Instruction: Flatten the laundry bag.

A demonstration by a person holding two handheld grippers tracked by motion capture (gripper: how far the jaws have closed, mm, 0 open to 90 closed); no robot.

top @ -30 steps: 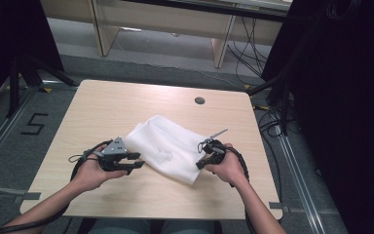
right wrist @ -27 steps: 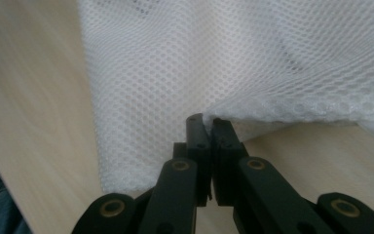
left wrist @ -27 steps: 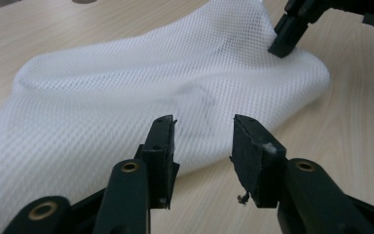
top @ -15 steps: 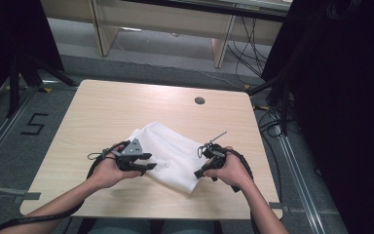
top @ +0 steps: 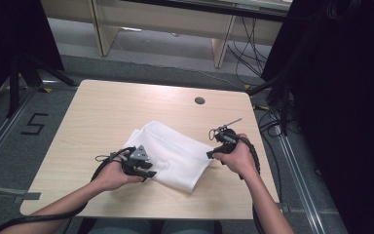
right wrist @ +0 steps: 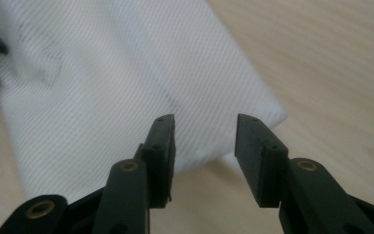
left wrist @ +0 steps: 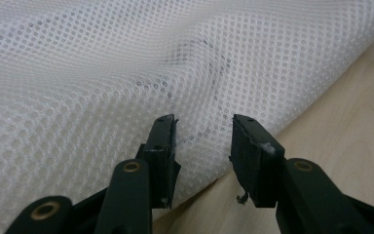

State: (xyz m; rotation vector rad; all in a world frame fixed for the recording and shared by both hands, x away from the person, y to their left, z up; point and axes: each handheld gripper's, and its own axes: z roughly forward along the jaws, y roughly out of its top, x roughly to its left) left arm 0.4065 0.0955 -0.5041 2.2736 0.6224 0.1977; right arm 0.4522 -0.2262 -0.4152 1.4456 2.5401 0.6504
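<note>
Mid-fold on the mesh bag: right gripper fingers just opened, empty; left gripper fingers apart at the edge. Next: regrip.

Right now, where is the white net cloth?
In the high view the white mesh cloth lies folded on the near half of the wooden table, between the left gripper and right gripper.
</note>
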